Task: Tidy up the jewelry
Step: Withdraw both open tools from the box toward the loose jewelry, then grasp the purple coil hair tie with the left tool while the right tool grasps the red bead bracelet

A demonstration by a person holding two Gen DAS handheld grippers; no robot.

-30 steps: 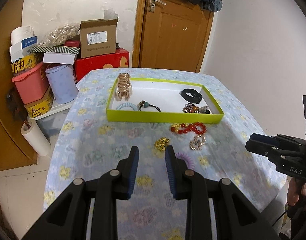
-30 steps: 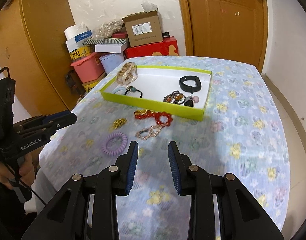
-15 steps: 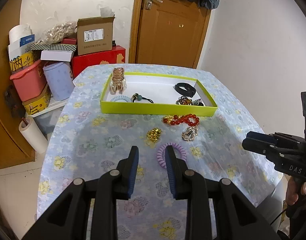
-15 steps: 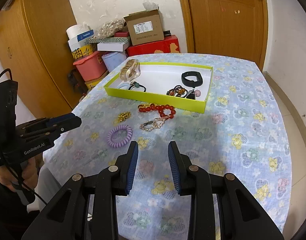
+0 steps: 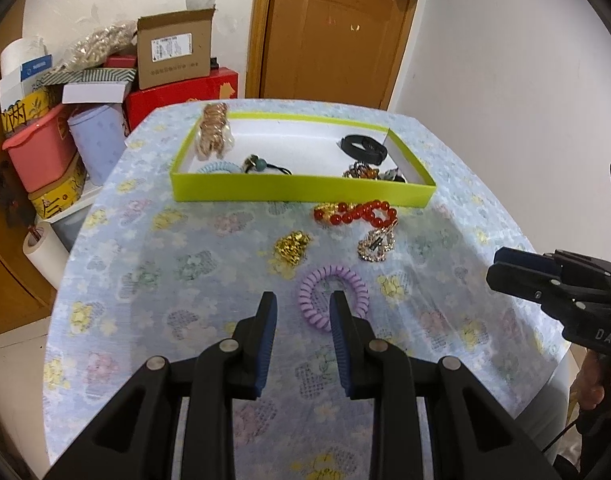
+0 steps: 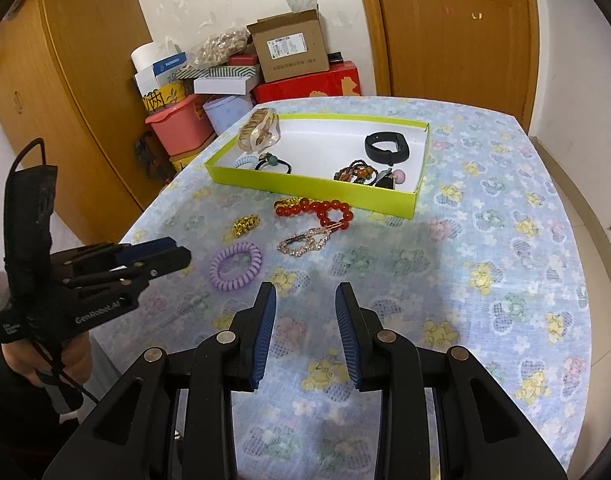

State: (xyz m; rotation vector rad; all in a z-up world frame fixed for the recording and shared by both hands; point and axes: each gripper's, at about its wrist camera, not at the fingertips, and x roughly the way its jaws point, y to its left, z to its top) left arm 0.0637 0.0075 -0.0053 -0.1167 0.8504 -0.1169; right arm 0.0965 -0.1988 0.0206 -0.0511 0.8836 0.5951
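Two grippers, left (image 5: 301, 306) and right (image 6: 305, 298), jaws apart, empty. Purple coil hair tie (image 5: 332, 297) just beyond left fingertips, on floral tablecloth (image 5: 145, 272).

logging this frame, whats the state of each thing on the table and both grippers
left gripper: open, empty, above table
right gripper: open, empty
tray: lidless, partly filled
purple coil: flat on cloth, outside tray
red beads: on cloth, by tray wall
gold clip: on cloth
door: shut
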